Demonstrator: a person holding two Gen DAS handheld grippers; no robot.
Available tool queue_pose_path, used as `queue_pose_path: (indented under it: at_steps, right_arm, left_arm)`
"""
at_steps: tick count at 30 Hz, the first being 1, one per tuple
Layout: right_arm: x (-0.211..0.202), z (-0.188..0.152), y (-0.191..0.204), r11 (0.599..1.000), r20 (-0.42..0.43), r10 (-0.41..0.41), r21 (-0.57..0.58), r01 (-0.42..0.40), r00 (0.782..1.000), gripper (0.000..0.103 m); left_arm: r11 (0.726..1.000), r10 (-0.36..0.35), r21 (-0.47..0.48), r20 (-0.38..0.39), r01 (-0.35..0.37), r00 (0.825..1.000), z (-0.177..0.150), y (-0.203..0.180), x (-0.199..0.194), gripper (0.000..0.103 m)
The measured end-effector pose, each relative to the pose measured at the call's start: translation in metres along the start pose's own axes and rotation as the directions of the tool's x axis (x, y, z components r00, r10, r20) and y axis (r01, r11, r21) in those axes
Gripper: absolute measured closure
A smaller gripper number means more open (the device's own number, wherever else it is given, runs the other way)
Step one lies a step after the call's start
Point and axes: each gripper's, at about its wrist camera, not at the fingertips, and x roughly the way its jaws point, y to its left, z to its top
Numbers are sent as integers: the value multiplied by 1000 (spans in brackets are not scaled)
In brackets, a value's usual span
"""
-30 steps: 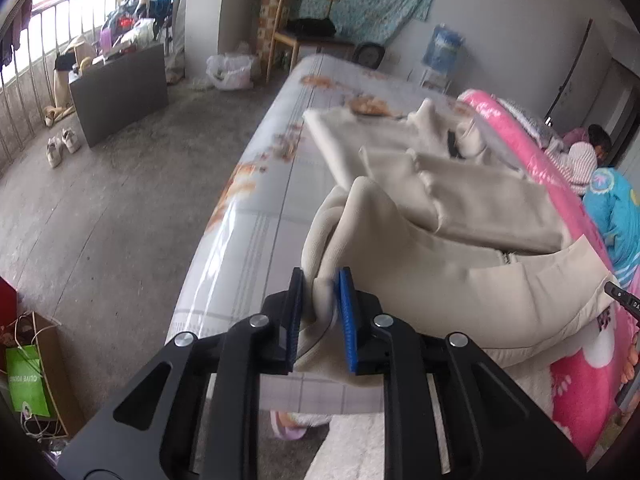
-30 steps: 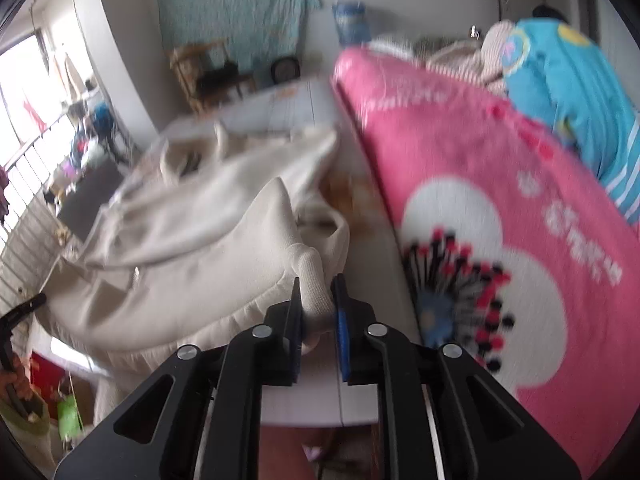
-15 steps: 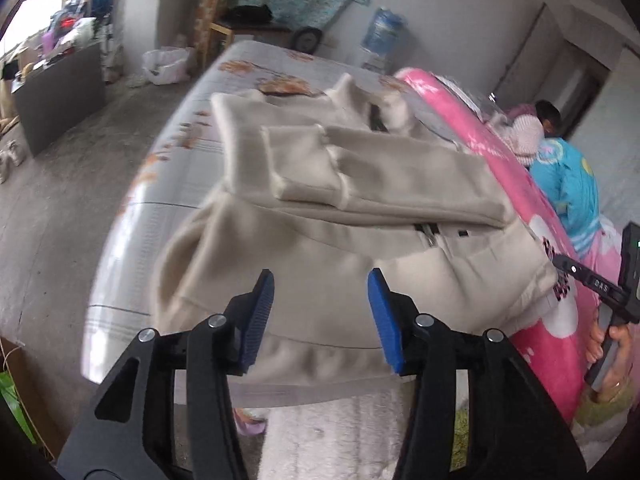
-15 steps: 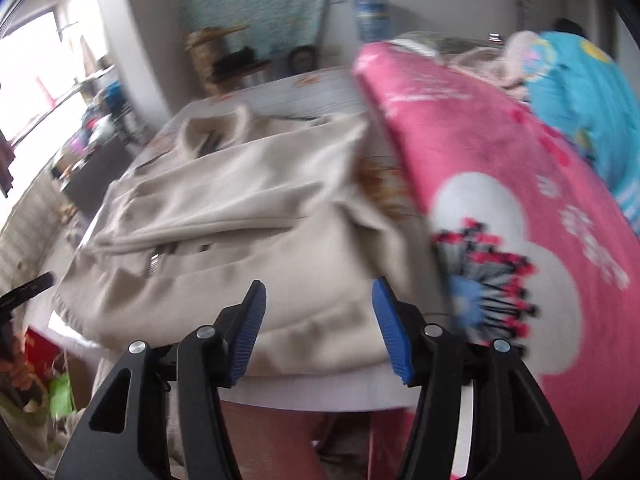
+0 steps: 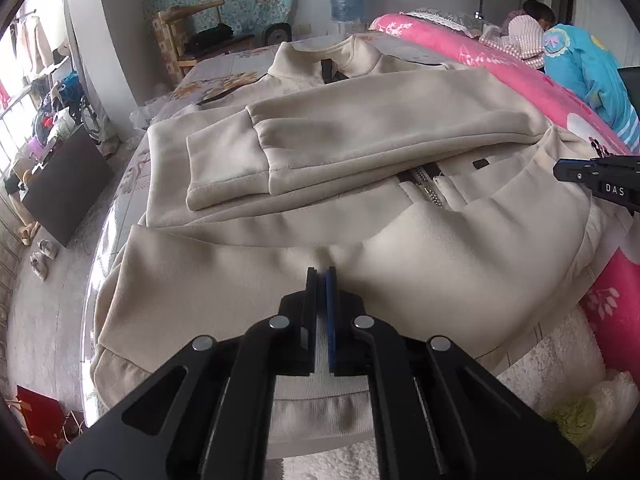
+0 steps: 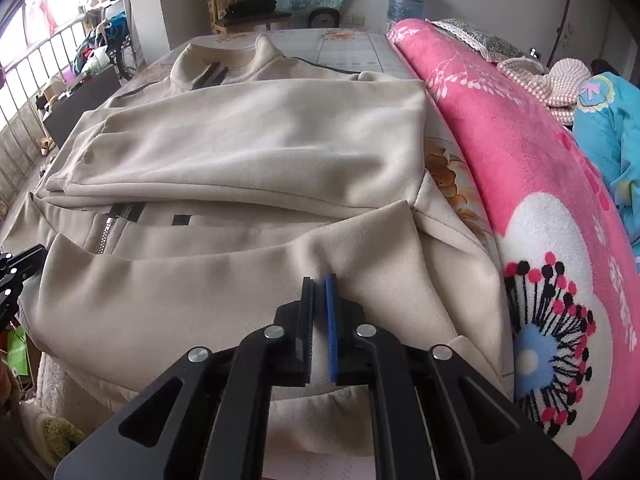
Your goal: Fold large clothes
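Black, both tools are pressed together: the left tool (image 5: 321, 276) and the right tool (image 6: 319, 282) each pinch a small ridge of the beige jacket's (image 5: 360, 152) folded-up hem. Beyond, sleeves lie crossed over its chest on the bed (image 6: 352, 46), beside a pink blanket (image 6: 520, 160).

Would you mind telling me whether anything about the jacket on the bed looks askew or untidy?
Slightly. The cream jacket is folded, but its lower edge hangs over the mattress edge, and one stacked sleeve cuff sticks out past the other. Both grippers, left and right, are shut just above the fabric.
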Motion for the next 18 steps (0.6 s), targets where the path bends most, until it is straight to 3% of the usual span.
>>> queue_pose_path:
  at_steps: [5,8,11,16,18]
  right_arm:
    - [-50,20,-12,995,138,41,82,-52,990,99]
    - [-62,33,-13,995,201,19,88,-37,979,99]
    - [-42,39,-14,994,184,20,101,-39,983,99]
    - [18,25,-6,997,86,-41,66,36,995,99]
    - [22,21,-1,997,101,-67,45,62,993,99]
  left_arm:
    - [999,25,-26,140,-22,990,25,16,-39,102]
    - [999,29,-47,169,-22,985,39,26,-39,102]
    - [998,28,-53,138,-21,990,40,27,-14,102]
    - [998,68,-10,79,-67,995,27,15,24,102]
    - [997,78,-7,79,-78,994,25,13,26,101]
